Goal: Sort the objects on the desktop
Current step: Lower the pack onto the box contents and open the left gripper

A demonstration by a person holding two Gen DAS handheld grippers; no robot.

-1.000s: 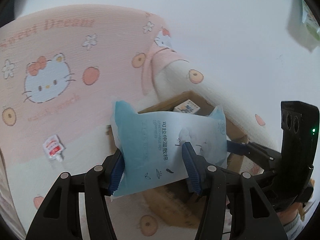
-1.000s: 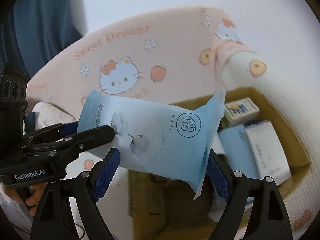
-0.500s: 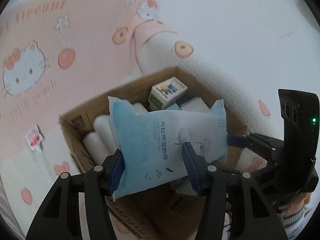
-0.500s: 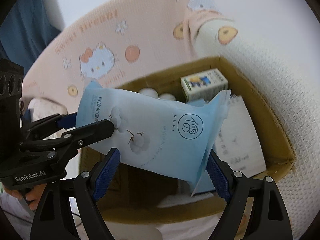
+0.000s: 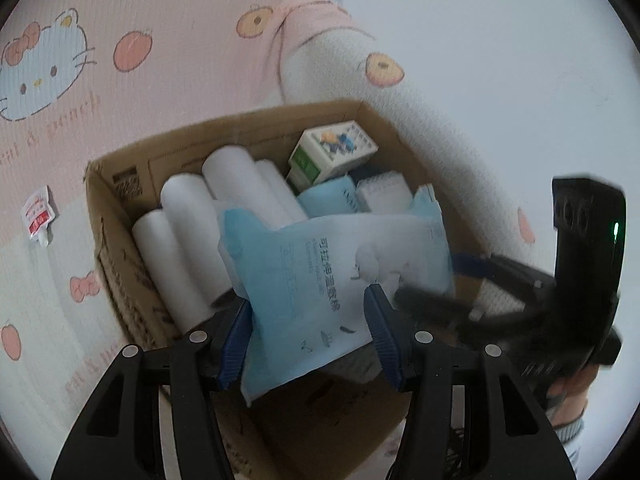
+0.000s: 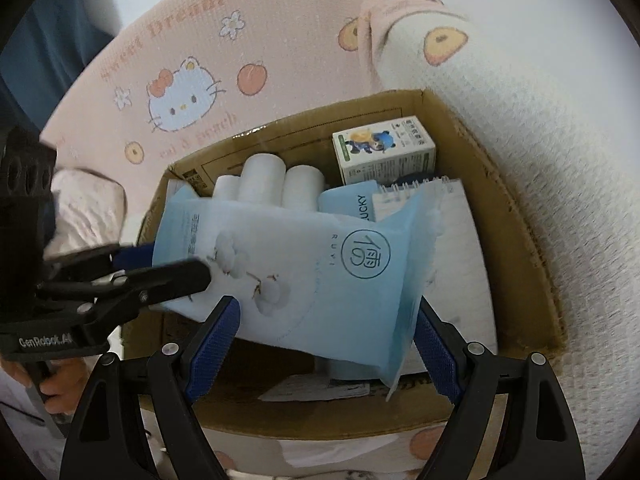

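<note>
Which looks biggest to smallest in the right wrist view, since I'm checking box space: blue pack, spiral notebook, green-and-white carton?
1. blue pack, though it is nearest the camera, so its lead is unsure.
2. spiral notebook, partly hidden.
3. green-and-white carton.

Black grippers (image 5: 308, 332), blue finger pads (image 6: 212, 348)

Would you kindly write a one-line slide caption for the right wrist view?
Both grippers, right and left, hold a blue wipes pack above an open cardboard box of sorted items.
</note>
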